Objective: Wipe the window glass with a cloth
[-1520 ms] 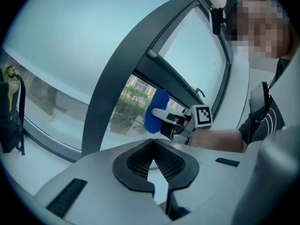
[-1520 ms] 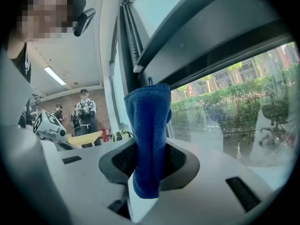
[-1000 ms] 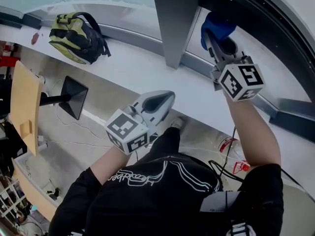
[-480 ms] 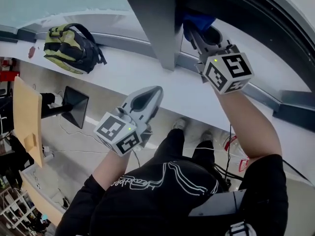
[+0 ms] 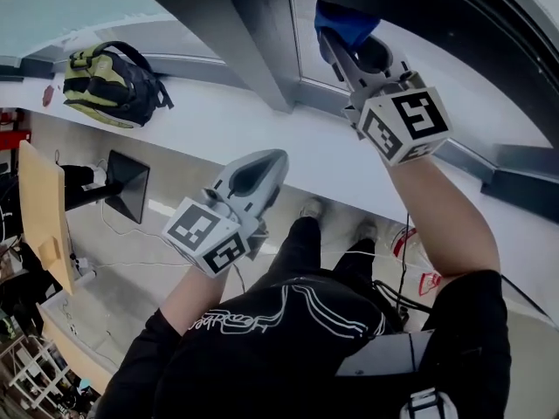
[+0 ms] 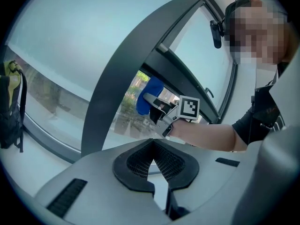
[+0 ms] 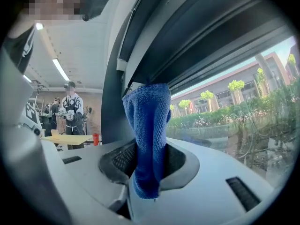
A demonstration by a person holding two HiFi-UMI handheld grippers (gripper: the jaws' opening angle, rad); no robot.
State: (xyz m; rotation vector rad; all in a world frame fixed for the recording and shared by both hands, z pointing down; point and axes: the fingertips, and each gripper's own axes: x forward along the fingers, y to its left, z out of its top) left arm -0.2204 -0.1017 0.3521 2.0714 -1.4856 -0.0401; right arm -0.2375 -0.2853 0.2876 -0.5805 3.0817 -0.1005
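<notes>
A blue cloth [image 5: 343,20] sticks out of my right gripper [image 5: 351,49], whose jaws are shut on it. The cloth is held up against the window glass [image 5: 306,37], just right of the grey pillar [image 5: 249,51]. In the right gripper view the blue cloth [image 7: 147,121] stands upright between the pads, its top against the dark frame [image 7: 197,41], with the window glass [image 7: 229,121] to the right. My left gripper [image 5: 266,162] hangs lower over the white sill [image 5: 288,133], shut on nothing. The left gripper view shows the left gripper [image 6: 153,157] with its jaws together, and beyond it the right gripper [image 6: 161,112] and the cloth [image 6: 149,95].
A green and black backpack [image 5: 109,81] lies on the sill at the left. Below on the floor are a black stand [image 5: 127,186], cables and a wooden board [image 5: 39,216]. People stand in the room behind, in the right gripper view.
My right gripper has carried the cloth left and a little up along the glass. The view has swung, so the pillar sits further left. The left gripper has hardly moved.
</notes>
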